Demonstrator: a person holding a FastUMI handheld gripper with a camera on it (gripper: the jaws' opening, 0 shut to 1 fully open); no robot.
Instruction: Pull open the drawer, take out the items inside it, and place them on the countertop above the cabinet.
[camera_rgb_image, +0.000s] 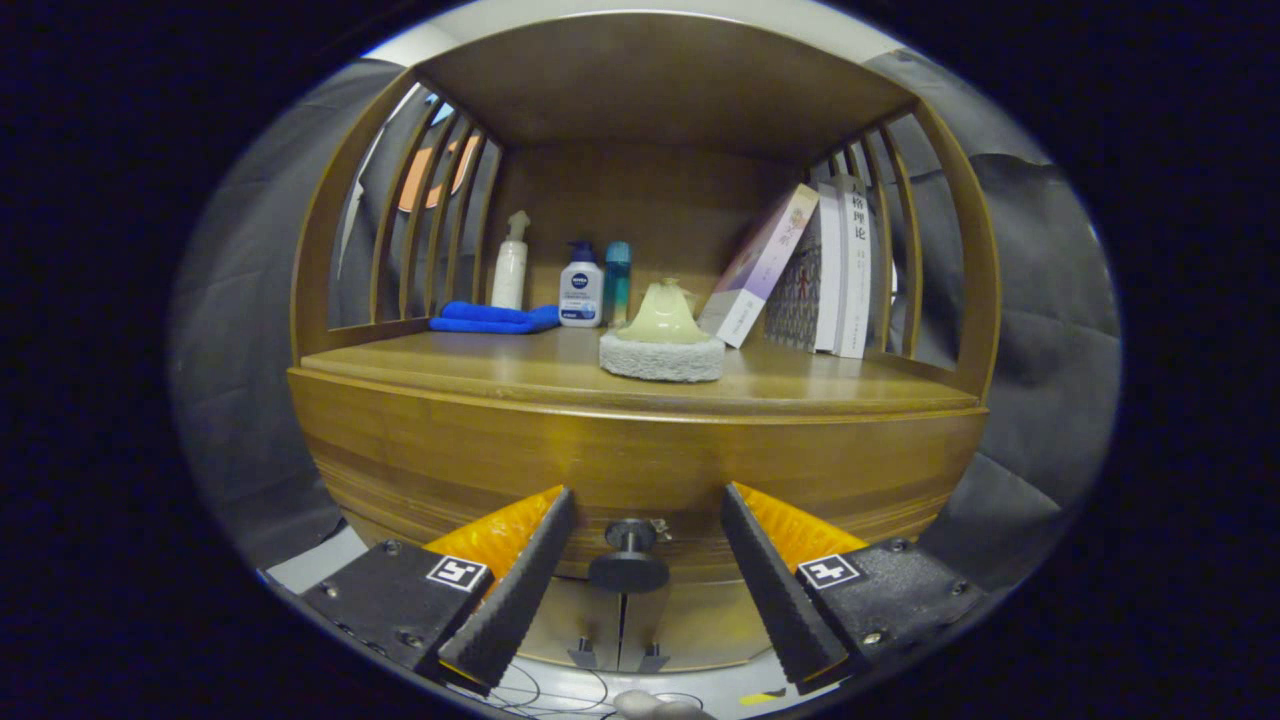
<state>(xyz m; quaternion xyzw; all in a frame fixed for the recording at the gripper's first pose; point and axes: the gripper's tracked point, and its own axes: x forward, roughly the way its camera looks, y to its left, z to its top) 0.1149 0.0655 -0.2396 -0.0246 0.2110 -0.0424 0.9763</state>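
A wooden cabinet fills the view, with its shut drawer front (640, 470) just ahead of me. A round black knob (629, 562) sticks out of the drawer front. My gripper (648, 500) is open, its two ribbed black fingers (520, 585) standing either side of the knob with a gap on each side. Neither finger touches the knob. The countertop (480, 365) lies above the drawer. What the drawer holds is hidden.
On the countertop stand a round scrubber with a pale dome handle (662, 340), a folded blue cloth (492, 318), three bottles (580, 285) at the back and leaning books (820, 270) to the right. Slatted sides and a roof enclose the shelf. Two cabinet doors (620, 625) sit below the drawer.
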